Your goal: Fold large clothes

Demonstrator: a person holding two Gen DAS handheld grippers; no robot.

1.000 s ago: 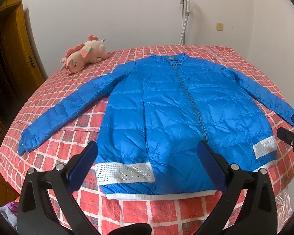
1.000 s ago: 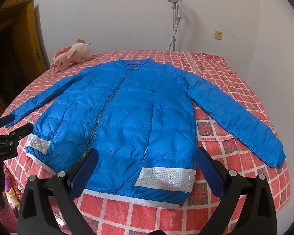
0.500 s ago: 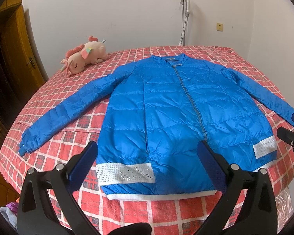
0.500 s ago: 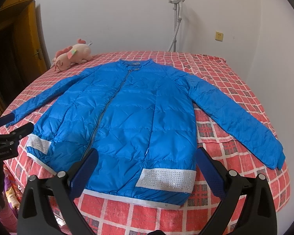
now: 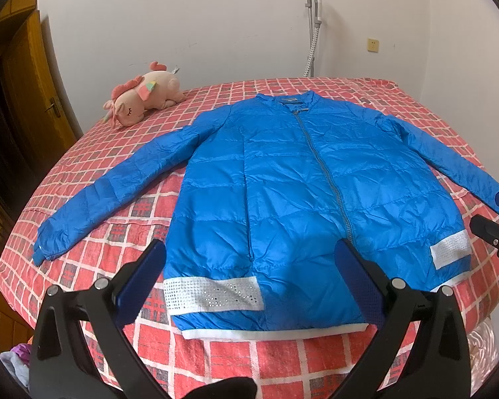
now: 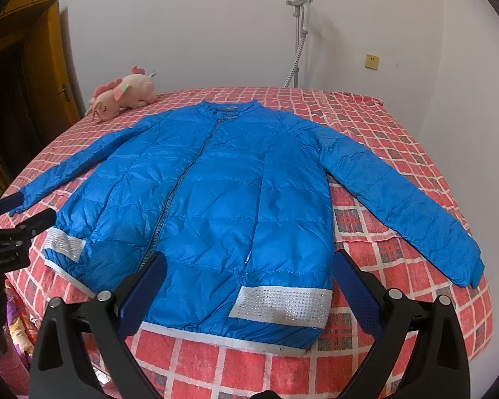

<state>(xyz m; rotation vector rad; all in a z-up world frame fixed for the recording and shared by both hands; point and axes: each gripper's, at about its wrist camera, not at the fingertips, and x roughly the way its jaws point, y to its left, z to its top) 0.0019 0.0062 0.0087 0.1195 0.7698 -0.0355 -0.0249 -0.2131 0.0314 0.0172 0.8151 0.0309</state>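
The blue jacket [image 5: 302,199] lies flat and zipped on the bed [image 5: 123,153], collar away and hem nearest, long axis running away from both the left gripper [image 5: 249,279] and right gripper [image 6: 246,282], each spread wide and empty.

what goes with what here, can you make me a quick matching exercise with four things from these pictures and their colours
Things:
1. jacket
2. plush toy
3. bed cover
4. hem bands

Colours:
a. pink
b. silvery white
c. blue
d. red check

Pairs: 1-c, 2-a, 3-d, 4-b
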